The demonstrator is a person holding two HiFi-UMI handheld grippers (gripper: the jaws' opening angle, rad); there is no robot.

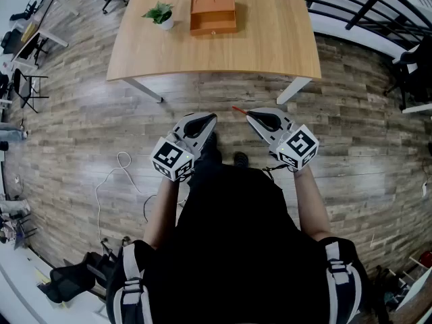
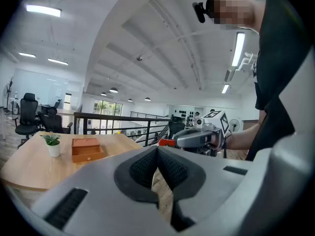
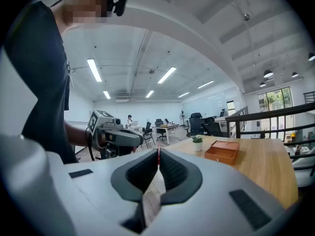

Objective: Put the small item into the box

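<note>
1. My right tool [image 1: 250, 115] is clamped on the small thin red item [image 1: 238, 109]; my left tool [image 1: 212, 118], beside it, is closed and empty.
2. The open orange wooden box [image 1: 212, 14] sits well ahead on the light wooden desk [image 1: 270, 52]; I judge the carry and drop are left.

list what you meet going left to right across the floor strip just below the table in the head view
white cable → left gripper, jaws together → small red item → right gripper, jaws shut on that item
</note>
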